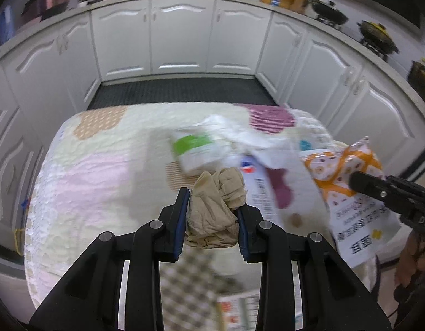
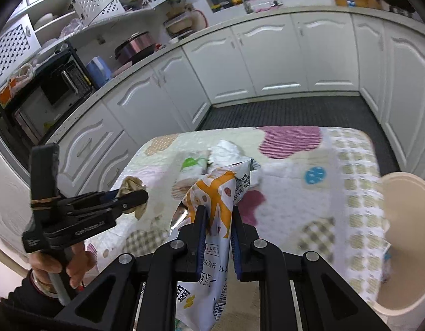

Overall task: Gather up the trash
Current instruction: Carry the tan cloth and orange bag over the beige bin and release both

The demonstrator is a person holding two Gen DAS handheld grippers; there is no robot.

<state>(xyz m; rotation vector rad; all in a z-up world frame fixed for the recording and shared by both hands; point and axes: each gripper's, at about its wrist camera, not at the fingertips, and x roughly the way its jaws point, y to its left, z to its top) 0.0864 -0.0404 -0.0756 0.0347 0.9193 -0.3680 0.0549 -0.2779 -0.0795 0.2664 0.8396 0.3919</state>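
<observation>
Looking through the left wrist camera, I find the left gripper closed on a crumpled tan tissue, which bulges out ahead of and above the blue pads. It is lifted clear of the quilted table. Beyond the tissue, toward the far edge, lie a green-and-white pack and crumpled white paper; both are blurred. To the right hangs the orange wrapper, with one dark finger of the other tool across it.

Through the right wrist camera, the right gripper is narrowed onto the wrapper, pinching it near mid-length. Its long axis runs along the fingers: the top stands up past the tips, and the printed tail droops below the frame. The left gripper appears at left with the tissue in its tips. A cream bin stands at the table's right edge, just beside the cloth; only its rim and inner wall show.

My judgement: both loads are ready to drop. The bin lies to the right of both tools, and the right gripper is much the nearer, so the wrapper should go first. The left must cross the table. Risk: the long tail may snag the rim.
</observation>
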